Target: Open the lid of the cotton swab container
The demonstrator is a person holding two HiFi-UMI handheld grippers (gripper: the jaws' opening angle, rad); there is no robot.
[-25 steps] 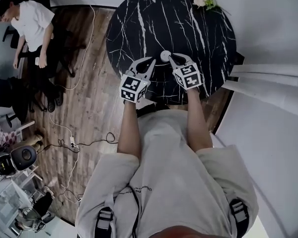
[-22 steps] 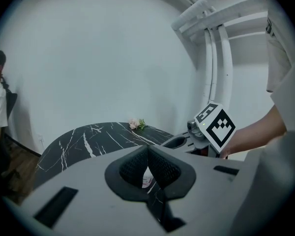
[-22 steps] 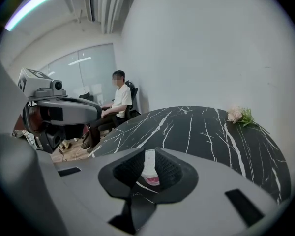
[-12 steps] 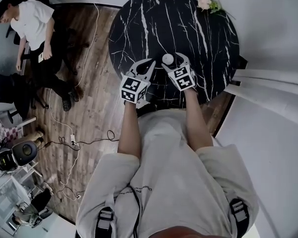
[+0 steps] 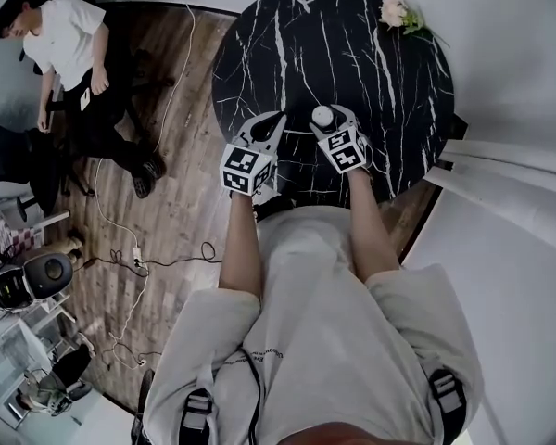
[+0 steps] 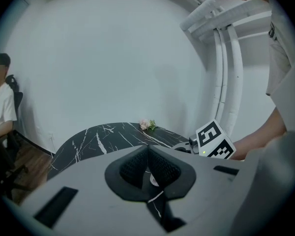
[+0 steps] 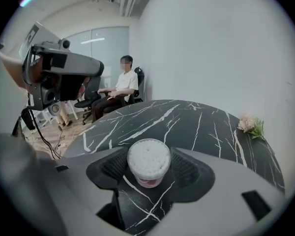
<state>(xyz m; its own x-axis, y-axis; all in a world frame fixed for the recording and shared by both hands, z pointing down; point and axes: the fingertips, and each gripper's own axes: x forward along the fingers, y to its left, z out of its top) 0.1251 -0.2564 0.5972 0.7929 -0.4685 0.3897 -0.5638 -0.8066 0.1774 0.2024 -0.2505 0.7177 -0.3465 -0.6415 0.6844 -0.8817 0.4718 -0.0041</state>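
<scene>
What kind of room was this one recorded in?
Probably an office or studio space: a person seated on an office chair, a glass partition behind, cables trailing across the wood floor, and a round black marble table.

One swab container (image 7: 148,161), two tongs (image 5: 275,120) (image 5: 327,110), one table (image 5: 371,54), one flower (image 5: 396,12)

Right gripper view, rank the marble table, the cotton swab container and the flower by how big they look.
1. marble table, largest.
2. cotton swab container, though it sits nearest the camera, which enlarges it.
3. flower, smallest, at the table's far edge.
</scene>
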